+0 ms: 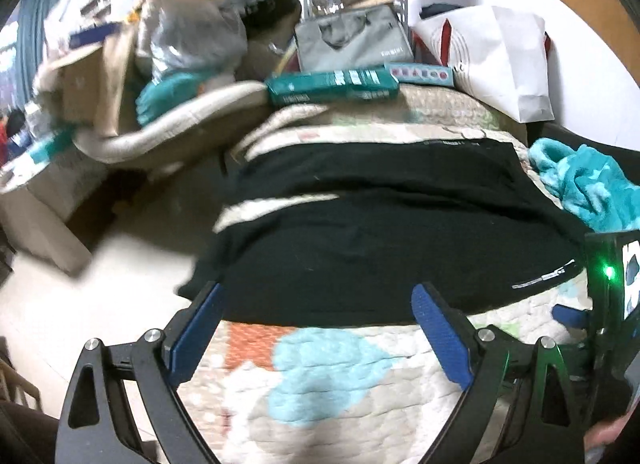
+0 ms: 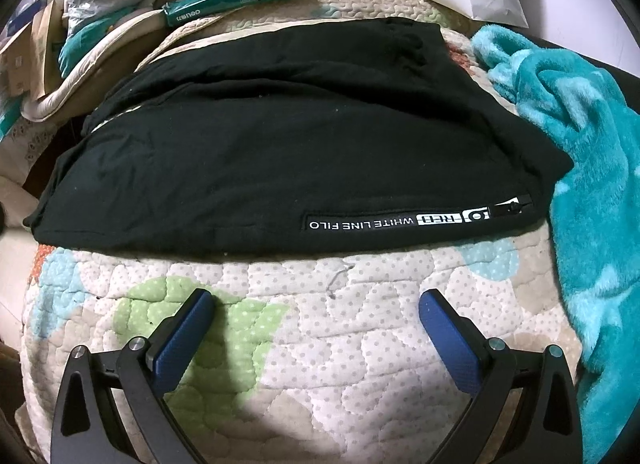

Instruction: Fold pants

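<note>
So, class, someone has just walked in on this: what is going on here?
A person holding a gripper in each hand is folding black pants on a quilted bed cover. The pants lie already doubled over, beside a teal fleece blanket. Both the left gripper and the right gripper are open and empty, just short of the near edge of the pants.

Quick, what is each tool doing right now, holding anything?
Left tool: open, nothing between its fingers, at the near edge of the black pants.
Right tool: open, empty, over the quilt.
</note>
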Tool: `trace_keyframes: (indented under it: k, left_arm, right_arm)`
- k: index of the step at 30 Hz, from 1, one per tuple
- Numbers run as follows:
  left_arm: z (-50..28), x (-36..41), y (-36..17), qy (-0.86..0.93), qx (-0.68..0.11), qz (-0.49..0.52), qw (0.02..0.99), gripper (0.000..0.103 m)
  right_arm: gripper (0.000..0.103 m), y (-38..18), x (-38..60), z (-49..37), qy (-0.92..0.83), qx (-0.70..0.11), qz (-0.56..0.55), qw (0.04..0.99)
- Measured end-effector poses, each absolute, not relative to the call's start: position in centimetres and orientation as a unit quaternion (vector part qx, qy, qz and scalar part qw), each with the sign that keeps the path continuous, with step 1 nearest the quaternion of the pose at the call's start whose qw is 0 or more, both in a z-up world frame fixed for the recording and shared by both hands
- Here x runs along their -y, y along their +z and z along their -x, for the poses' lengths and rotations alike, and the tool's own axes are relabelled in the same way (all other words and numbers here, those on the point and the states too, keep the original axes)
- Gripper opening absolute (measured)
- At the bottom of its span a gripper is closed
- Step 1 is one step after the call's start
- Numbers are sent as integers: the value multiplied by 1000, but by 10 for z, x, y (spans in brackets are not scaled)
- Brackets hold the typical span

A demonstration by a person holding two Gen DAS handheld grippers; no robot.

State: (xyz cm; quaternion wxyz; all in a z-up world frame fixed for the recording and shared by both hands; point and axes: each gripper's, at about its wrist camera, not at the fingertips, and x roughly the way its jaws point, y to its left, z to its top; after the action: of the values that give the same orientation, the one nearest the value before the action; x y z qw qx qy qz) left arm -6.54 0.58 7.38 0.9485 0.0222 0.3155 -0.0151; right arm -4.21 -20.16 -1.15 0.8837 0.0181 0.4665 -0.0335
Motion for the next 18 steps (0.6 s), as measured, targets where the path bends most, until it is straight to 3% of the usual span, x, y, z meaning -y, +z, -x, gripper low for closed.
trace_keyframes:
  k: [7, 11, 14, 18]
  left_arm:
    - [86, -32, 92, 43, -312, 10, 949, 94]
    - [110, -39, 118, 67, -261, 18, 963, 94]
    - [117, -32, 134, 72, -223, 7, 972, 102]
    - [103, -18, 147, 56, -225, -18, 973, 103]
  right_arm:
    - [103, 4, 200, 57, -26, -472, -41, 880]
    - [103, 32, 193, 69, -13, -420, -27, 907]
    - [103, 47, 188, 77, -5, -393, -30, 919]
    - [103, 54, 185, 80, 2, -384, -39, 922]
